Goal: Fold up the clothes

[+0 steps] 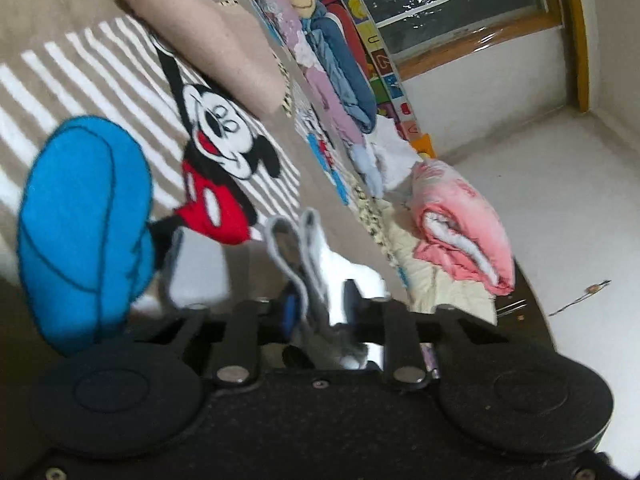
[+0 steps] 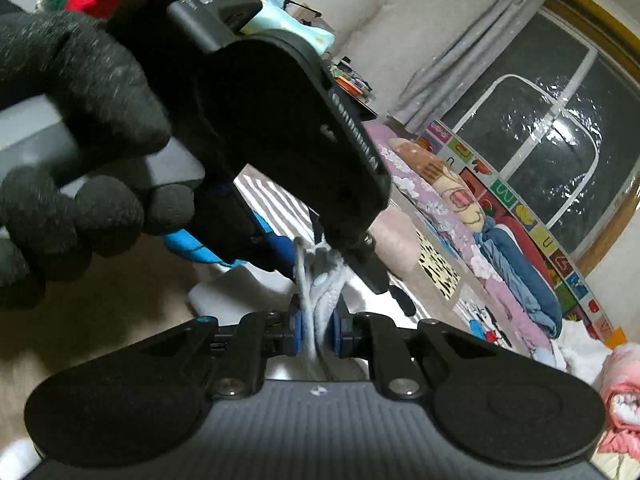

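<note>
A white garment (image 1: 316, 256) with grey-trimmed edges is bunched between both grippers. My left gripper (image 1: 316, 308) is shut on its folded hem, held above the Mickey Mouse blanket (image 1: 216, 160). My right gripper (image 2: 316, 328) is shut on the same white garment (image 2: 320, 280), right beside the left gripper (image 2: 256, 120), whose black body and the gloved hand (image 2: 72, 152) fill the upper left of the right wrist view. A folded pink garment (image 1: 460, 224) lies on a cream quilt at the right.
A striped beige blanket with a blue patch (image 1: 84, 232) covers the bed. A beige pillow (image 1: 204, 36), a purple floral cover and a blue cloth (image 1: 344, 76) lie along an alphabet mat (image 2: 520, 216). White floor (image 1: 560, 184) and a window (image 2: 560, 132) are beyond.
</note>
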